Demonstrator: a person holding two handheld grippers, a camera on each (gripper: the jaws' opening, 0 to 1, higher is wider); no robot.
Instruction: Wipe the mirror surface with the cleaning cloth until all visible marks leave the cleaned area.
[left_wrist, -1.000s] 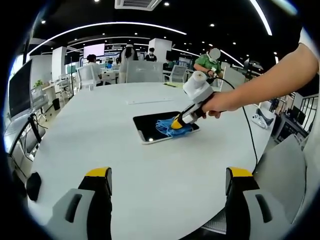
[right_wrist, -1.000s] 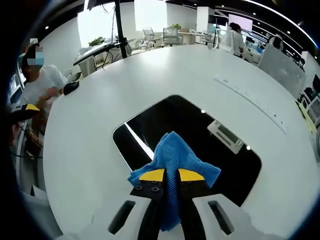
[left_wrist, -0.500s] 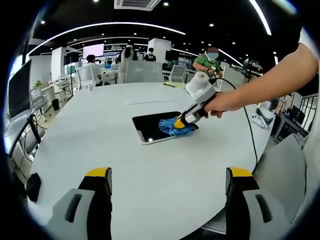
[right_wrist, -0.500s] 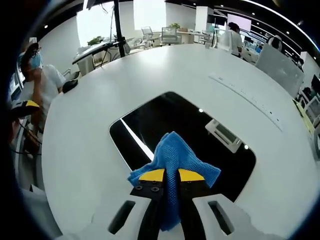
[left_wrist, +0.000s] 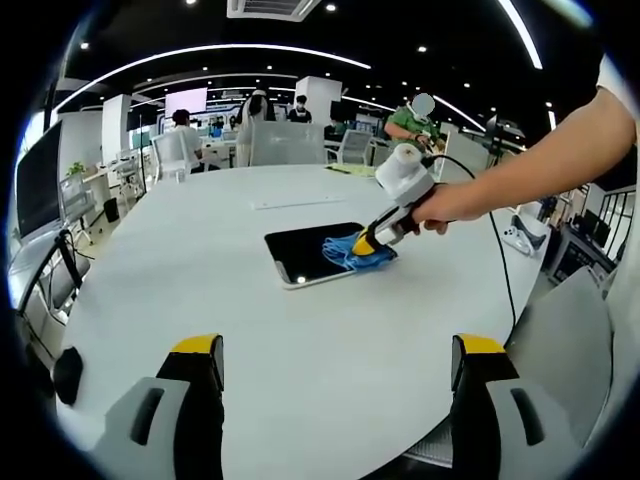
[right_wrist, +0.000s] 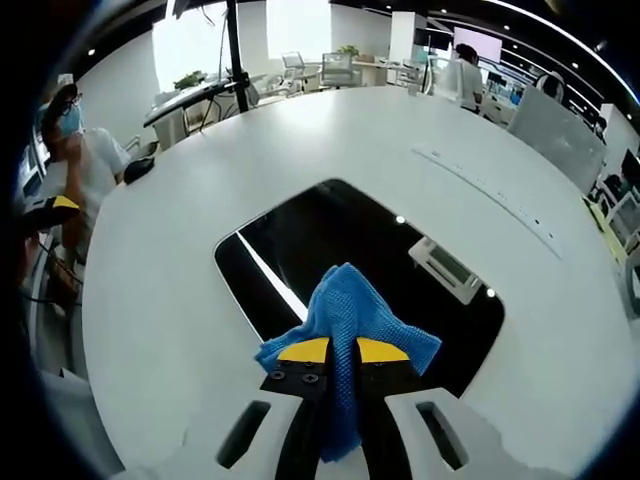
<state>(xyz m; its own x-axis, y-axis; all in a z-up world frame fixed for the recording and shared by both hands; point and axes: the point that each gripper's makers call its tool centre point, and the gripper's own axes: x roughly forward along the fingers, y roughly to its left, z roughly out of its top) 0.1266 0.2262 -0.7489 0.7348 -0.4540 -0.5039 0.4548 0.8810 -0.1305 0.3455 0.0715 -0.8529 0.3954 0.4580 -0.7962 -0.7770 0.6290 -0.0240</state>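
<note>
A dark rectangular mirror lies flat on the white round table. My right gripper is shut on a blue cleaning cloth, which rests on the mirror's near edge in the right gripper view and on its right end in the left gripper view. A person's hand holds that gripper. My left gripper hovers open over the table's near side, well short of the mirror, with nothing between its yellow-tipped fingers. The mirror reflects ceiling lights.
A thin white strip lies on the table beyond the mirror. Chairs and seated people are at the far side. A person stands by the table's edge. A grey chair is at the right.
The right gripper with the cloth has slid a little toward the mirror's right end, so more of the mirror shows ahead of it. The left gripper has stayed still.
</note>
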